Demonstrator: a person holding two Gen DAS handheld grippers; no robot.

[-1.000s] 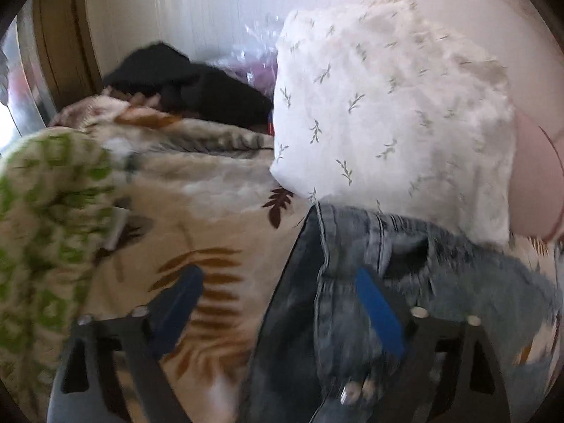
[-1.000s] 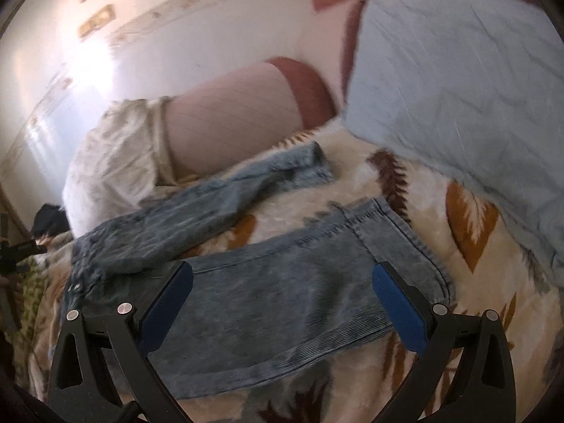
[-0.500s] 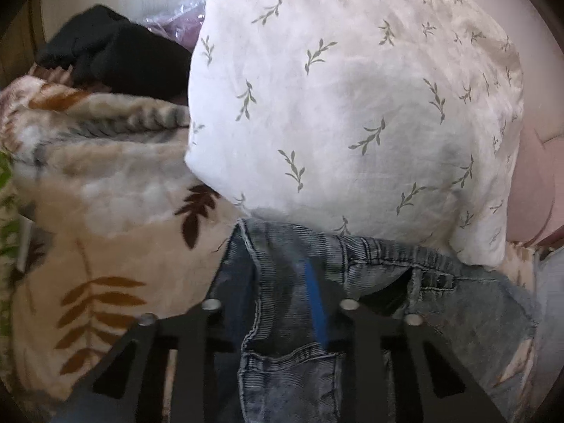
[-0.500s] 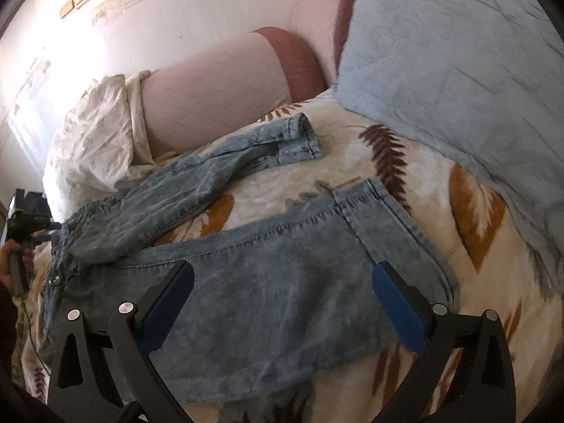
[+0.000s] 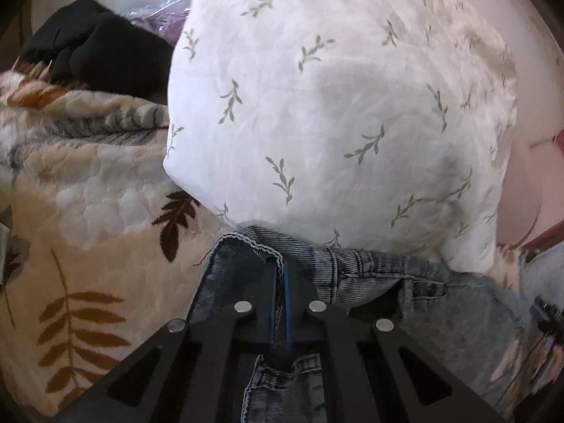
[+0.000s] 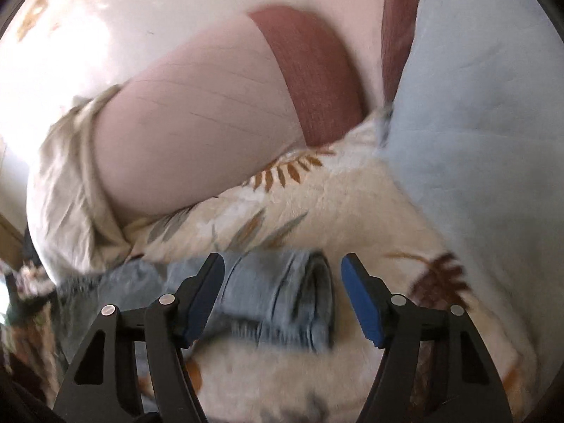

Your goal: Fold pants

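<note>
Light blue denim pants lie on a cream leaf-print blanket. In the left wrist view my left gripper is shut on the waistband corner of the pants, just below a white leaf-print pillow. In the right wrist view my right gripper is open, its fingers either side of a bunched pant leg end. Whether the pads touch the cloth I cannot tell; the view is blurred.
A pink and rust bolster and a pale blue quilted cushion lie beyond the leg end. A black garment sits at the far left behind the blanket. The white pillow also shows at the left.
My left gripper has closed on the waistband and stays there. My right gripper has moved forward and down from above the spread legs to the far leg end, jaws narrower.
</note>
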